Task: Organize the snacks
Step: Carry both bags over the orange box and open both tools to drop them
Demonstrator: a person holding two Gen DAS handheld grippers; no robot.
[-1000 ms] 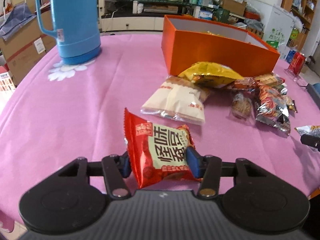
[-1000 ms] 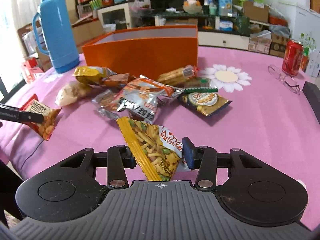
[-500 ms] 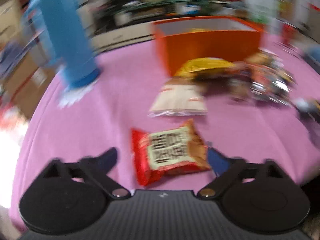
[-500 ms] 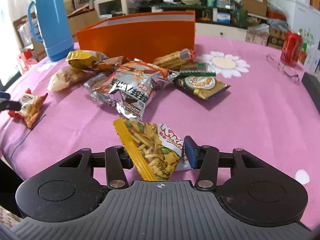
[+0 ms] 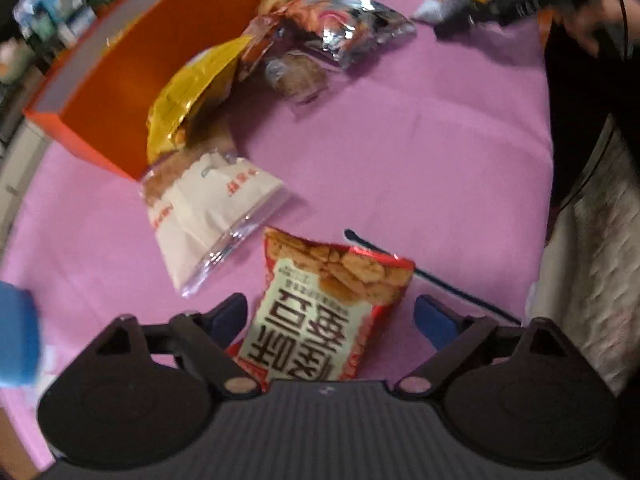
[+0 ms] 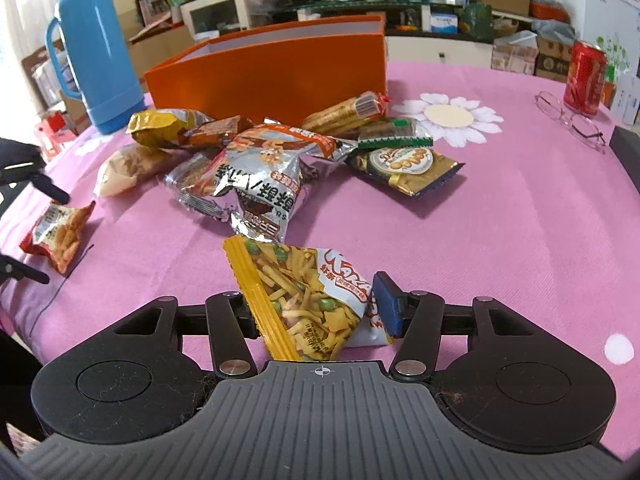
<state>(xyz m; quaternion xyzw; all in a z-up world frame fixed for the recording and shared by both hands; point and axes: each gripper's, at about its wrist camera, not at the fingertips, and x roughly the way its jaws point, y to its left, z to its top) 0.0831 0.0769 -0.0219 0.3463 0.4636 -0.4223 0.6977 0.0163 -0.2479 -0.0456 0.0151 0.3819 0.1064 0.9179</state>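
Observation:
My left gripper (image 5: 332, 316) is open, its blue pads wide on either side of a red snack packet (image 5: 324, 312) that lies flat on the pink tablecloth; the packet also shows in the right wrist view (image 6: 60, 232). My right gripper (image 6: 316, 312) is shut on a yellow mixed-snack bag (image 6: 304, 300), held just above the cloth. An open orange box (image 6: 276, 76) stands behind a heap of snack packets (image 6: 256, 168); it also shows in the left wrist view (image 5: 132, 64).
A white packet (image 5: 208, 208) and a yellow bag (image 5: 188, 96) lie by the box. A blue thermos (image 6: 92, 48) stands far left. A red can (image 6: 586, 76) and glasses (image 6: 572, 120) sit at the right. The person's body (image 5: 592, 160) borders the table edge.
My left gripper opened and let the red packet go onto the cloth, then swung round, turning its view. My right gripper kept its hold on the yellow bag and shifted slightly.

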